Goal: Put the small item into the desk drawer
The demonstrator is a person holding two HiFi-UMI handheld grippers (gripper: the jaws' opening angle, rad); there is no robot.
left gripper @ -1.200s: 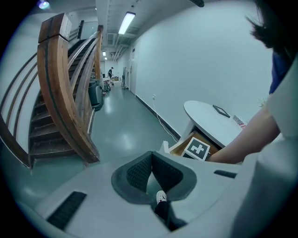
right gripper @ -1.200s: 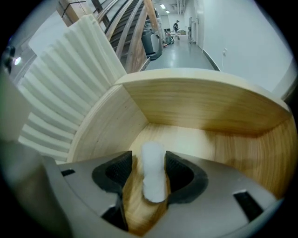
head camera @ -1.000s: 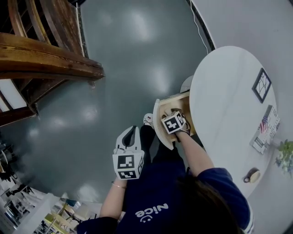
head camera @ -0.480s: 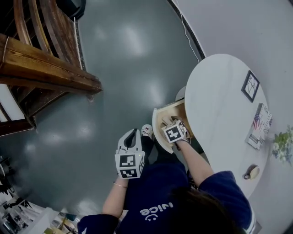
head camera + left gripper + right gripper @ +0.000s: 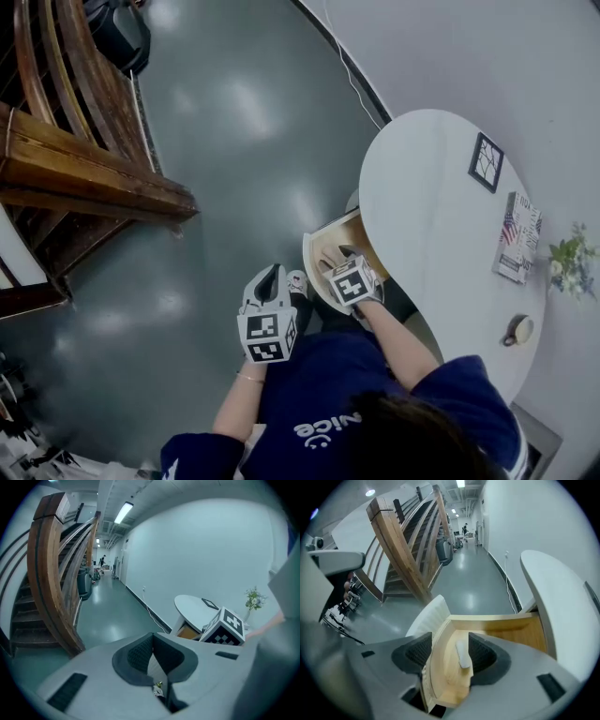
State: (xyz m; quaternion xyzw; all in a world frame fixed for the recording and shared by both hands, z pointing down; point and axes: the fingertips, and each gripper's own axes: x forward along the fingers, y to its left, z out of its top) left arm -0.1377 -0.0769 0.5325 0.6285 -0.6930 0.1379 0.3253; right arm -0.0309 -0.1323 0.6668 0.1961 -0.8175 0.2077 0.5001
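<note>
**Head view.** The white oval worktop (image 5: 431, 216) fills the right half of the frame. The light wooden drawer (image 5: 316, 270), which has a curved white front, stands open at the worktop's lower left edge. The right tool (image 5: 336, 265) sits directly over the drawer opening. The left tool (image 5: 272, 275) hangs at lower left, beside the drawer and clear of it, so the right tool is the nearer one. A dark framed picture (image 5: 487, 161) lies on the far side of the worktop. The task's item cannot be made out in this view.

**Left gripper view.** The left tool (image 5: 154, 660) has its pads pressed together with nothing between them. The drawer (image 5: 190, 632) and the worktop (image 5: 194, 604) lie right of centre, well apart from this tool.

**Right gripper view.** The right tool (image 5: 450, 652) is spread wide, and its jaws straddle the drawer's (image 5: 511, 637) curved front wall. The small white oblong item (image 5: 462, 654) lies on the drawer floor at frame centre. It sits just beside the right-hand pad (image 5: 485, 652), and no pad presses on it. Its long axis runs from top to bottom of the frame, along the tool's line of sight. The drawer holds nothing else that can be seen.

Judged from this, the item is already placed. The coming move is to lift the spread tool clear of the front wall.
</note>
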